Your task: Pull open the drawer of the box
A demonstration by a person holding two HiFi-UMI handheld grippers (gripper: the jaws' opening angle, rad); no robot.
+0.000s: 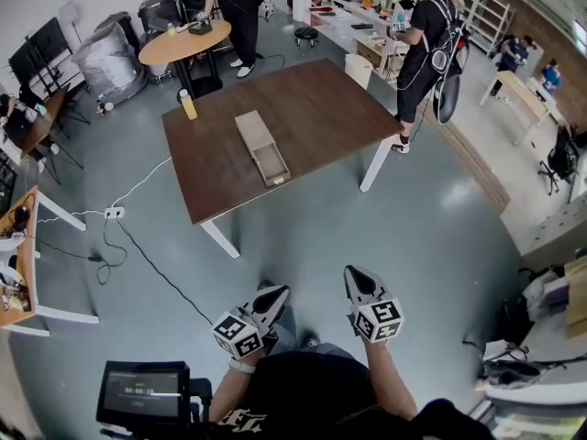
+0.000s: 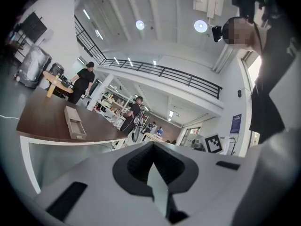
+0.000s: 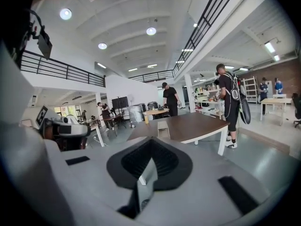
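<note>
A long tan box (image 1: 254,132) lies on the brown table (image 1: 312,108), with its drawer (image 1: 272,165) drawn out toward the table's near edge. The box also shows in the left gripper view (image 2: 74,121) and, small and end-on, in the right gripper view (image 3: 163,128). Both grippers hang close to the person's body over the grey floor, well short of the table. My left gripper (image 1: 281,291) is shut with nothing in it, and the same jaws meet in its own view (image 2: 153,146). My right gripper (image 1: 354,272) is likewise shut and empty (image 3: 150,141).
A yellow bottle (image 1: 188,105) stands at the table's far left corner. Behind it are a round table (image 1: 183,42) with a person beside it, a white bin (image 1: 359,70) and a person with a backpack (image 1: 429,44). A power strip (image 1: 114,213) and cables lie on the floor to the left.
</note>
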